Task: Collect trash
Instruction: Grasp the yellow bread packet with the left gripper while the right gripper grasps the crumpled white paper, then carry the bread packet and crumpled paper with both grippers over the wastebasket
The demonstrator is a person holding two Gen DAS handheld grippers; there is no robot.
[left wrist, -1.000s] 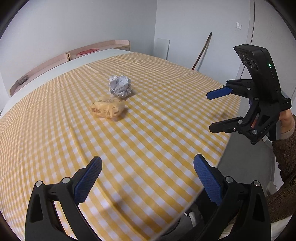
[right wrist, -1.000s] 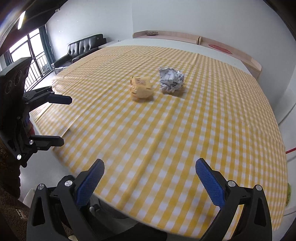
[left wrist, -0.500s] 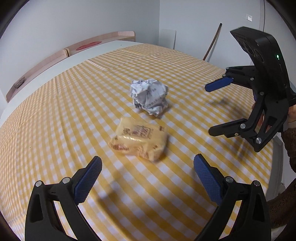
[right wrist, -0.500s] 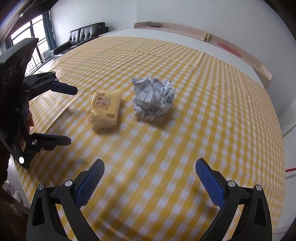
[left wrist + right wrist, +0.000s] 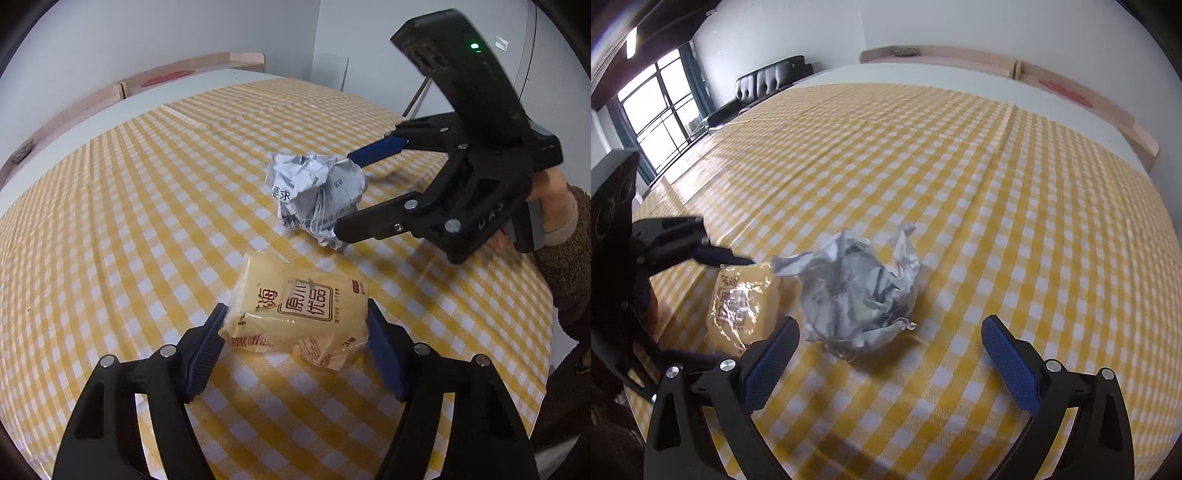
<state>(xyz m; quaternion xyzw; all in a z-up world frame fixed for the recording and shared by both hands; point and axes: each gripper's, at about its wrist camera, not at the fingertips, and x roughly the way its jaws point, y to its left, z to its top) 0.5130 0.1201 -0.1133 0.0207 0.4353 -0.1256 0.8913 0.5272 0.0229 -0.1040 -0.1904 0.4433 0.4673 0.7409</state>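
A yellow snack packet (image 5: 295, 314) lies on the checked tablecloth (image 5: 147, 221). My left gripper (image 5: 295, 308) straddles it with its jaws closing; the blue pads stand right at the packet's two sides, and the packet does not look squeezed. Just beyond lies a crumpled ball of white printed paper (image 5: 314, 195). My right gripper (image 5: 890, 323) is open around that paper ball (image 5: 857, 295), one finger on each side with clear gaps. The left wrist view shows the right gripper (image 5: 344, 195) coming in from the right, held by a hand in a brown sleeve (image 5: 569, 229).
The yellow-and-white cloth (image 5: 997, 184) covers a large table that runs on past the trash. Pink wooden boards (image 5: 184, 74) line the far wall. A black sofa (image 5: 768, 79) and a window (image 5: 661, 114) stand far off. The table's near edge lies close behind both grippers.
Both grippers have come forward and down over the table to the trash. The left jaws have narrowed around the yellow packet. The right gripper now flanks the paper ball.
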